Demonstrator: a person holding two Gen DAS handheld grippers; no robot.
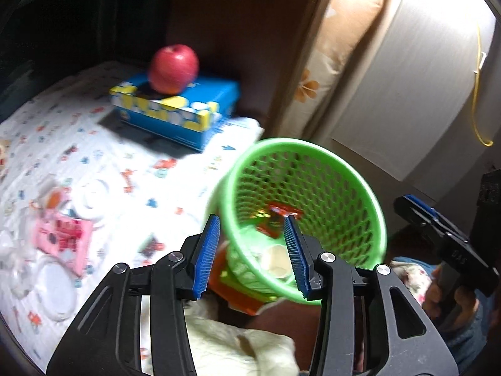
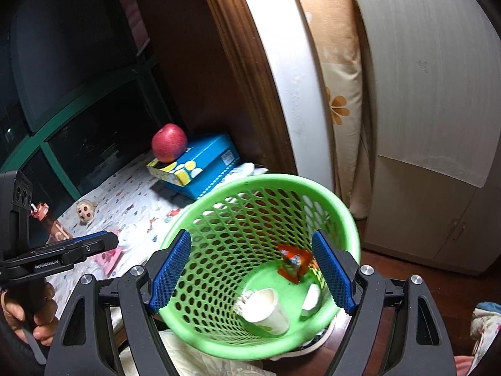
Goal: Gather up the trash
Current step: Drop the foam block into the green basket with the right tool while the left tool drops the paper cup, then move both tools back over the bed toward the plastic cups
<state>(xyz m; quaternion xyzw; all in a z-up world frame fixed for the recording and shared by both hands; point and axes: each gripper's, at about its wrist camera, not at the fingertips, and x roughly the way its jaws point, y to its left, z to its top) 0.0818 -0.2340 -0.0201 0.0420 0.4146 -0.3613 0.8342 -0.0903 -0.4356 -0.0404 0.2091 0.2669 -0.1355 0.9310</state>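
You are holding the left hand-held gripper (image 1: 252, 255) half open and empty over the green basket (image 2: 200, 338), which is collecting a paper cup (image 2: 266, 308); the right hand-held gripper (image 2: 252, 277) is straddling it wide, gripping nothing. A pink wrapper (image 1: 64, 238) is lying on the bed (image 1: 131, 156).

Bed (image 1: 103, 156), patterned white sheet: blue tissue box (image 1: 188, 109) at far edge, pink packet (image 1: 65, 238), white lids (image 1: 94, 197), small doll head (image 2: 85, 211).

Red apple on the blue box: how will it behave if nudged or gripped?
The apple is round and perched on the blue box, so a nudge would likely roll it off. Its skin looks smooth and glossy, so the pads may slip. Probably firm and fairly heavy for its size.
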